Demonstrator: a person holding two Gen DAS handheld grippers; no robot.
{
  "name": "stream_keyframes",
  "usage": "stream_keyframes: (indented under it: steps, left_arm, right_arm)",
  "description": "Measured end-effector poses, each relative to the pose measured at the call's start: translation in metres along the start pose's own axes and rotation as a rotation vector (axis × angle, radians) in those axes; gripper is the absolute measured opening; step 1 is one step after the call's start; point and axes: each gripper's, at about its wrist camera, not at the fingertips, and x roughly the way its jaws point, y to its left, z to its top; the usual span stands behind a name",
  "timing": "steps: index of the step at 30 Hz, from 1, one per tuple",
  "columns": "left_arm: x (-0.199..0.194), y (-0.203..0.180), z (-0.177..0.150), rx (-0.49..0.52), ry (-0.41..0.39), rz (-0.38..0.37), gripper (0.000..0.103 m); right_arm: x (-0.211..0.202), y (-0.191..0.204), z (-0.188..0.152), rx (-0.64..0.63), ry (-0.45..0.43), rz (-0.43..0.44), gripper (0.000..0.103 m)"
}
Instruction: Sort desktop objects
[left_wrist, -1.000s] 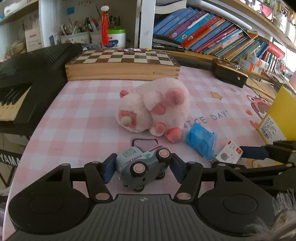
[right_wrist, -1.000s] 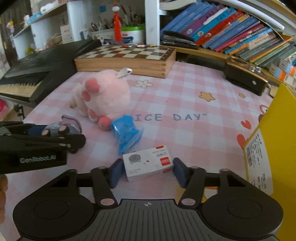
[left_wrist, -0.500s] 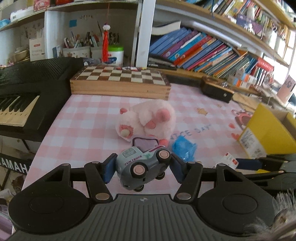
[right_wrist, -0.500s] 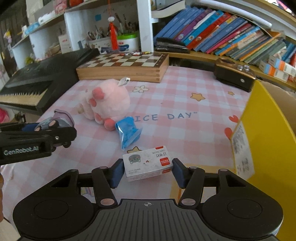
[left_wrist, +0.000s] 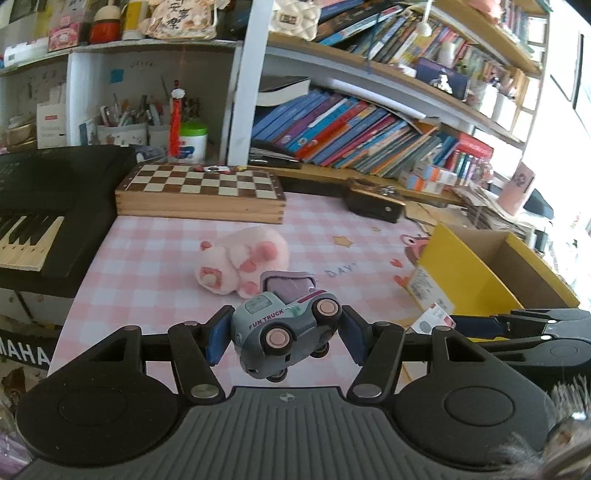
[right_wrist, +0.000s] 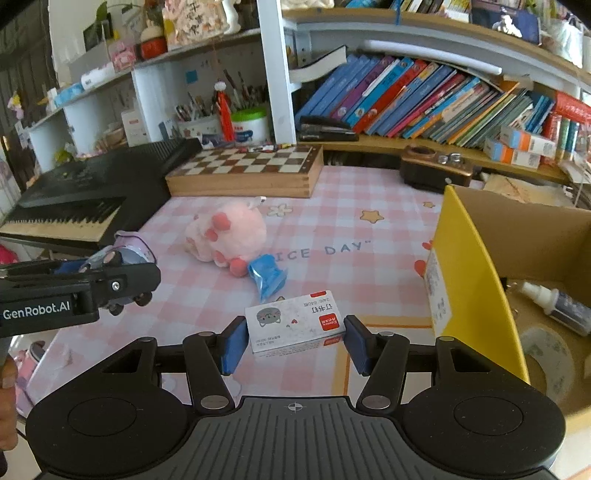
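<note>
Toy truck (left_wrist: 284, 334): grey-blue, lettered FUN TRUCK, pinched between the blue pads of the left gripper (left_wrist: 282, 334), tilted nose-down, clear of the mat. Jaws narrow, closed on its sides.

Staple box (right_wrist: 295, 325): white, cat print and red label, clamped end to end by the right gripper (right_wrist: 293, 341). Also off the mat, roughly level.

Outward from the box, right wrist view: blue packet (right_wrist: 267, 277) at 11 o'clock on the mat, touching the foot of the pink plush (right_wrist: 225, 232) beyond it. Yellow carton (right_wrist: 465, 266) at 2 o'clock, open-topped; inside, a small bottle (right_wrist: 554, 301) and a tape roll (right_wrist: 550, 360). Chessboard (right_wrist: 251, 168) at 12 o'clock along the far edge, keyboard (right_wrist: 85, 199) at 10 o'clock.

Step in hand, as I judge it: carry phase, both picks done, both items airborne and headed for the carton.

Next move calls for: bring each gripper over the carton's open top, clear the yellow wall, then open. The left has the longer way, since the carton sits at 2 o'clock of the truck; keep the two grippers from meeting over the opening. Plush and packet remain to sort.
</note>
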Motion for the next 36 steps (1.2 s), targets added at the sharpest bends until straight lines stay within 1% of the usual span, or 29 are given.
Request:
stream_keyframes:
  steps: [7, 22, 31, 36]
  left_arm:
    - [-0.026, -0.006, -0.007, 0.021, -0.008, -0.049, 0.058]
    - [-0.063, -0.023, -0.023, 0.099, -0.009, -0.169, 0.058]
    - [-0.078, -0.036, -0.040, 0.164, 0.030, -0.262, 0.058]
    - [-0.083, -0.043, -0.048, 0.190, 0.048, -0.321, 0.058]
  right_arm:
    - [-0.029, 0.006, -0.017, 0.020, -0.012, -0.012, 0.057]
    - [-0.074, 0.017, -0.054, 0.081, -0.029, -0.092, 0.057]
    - [-0.100, 0.023, -0.077, 0.141, -0.039, -0.152, 0.057]
    - [-0.114, 0.024, -0.092, 0.180, -0.039, -0.198, 0.057]
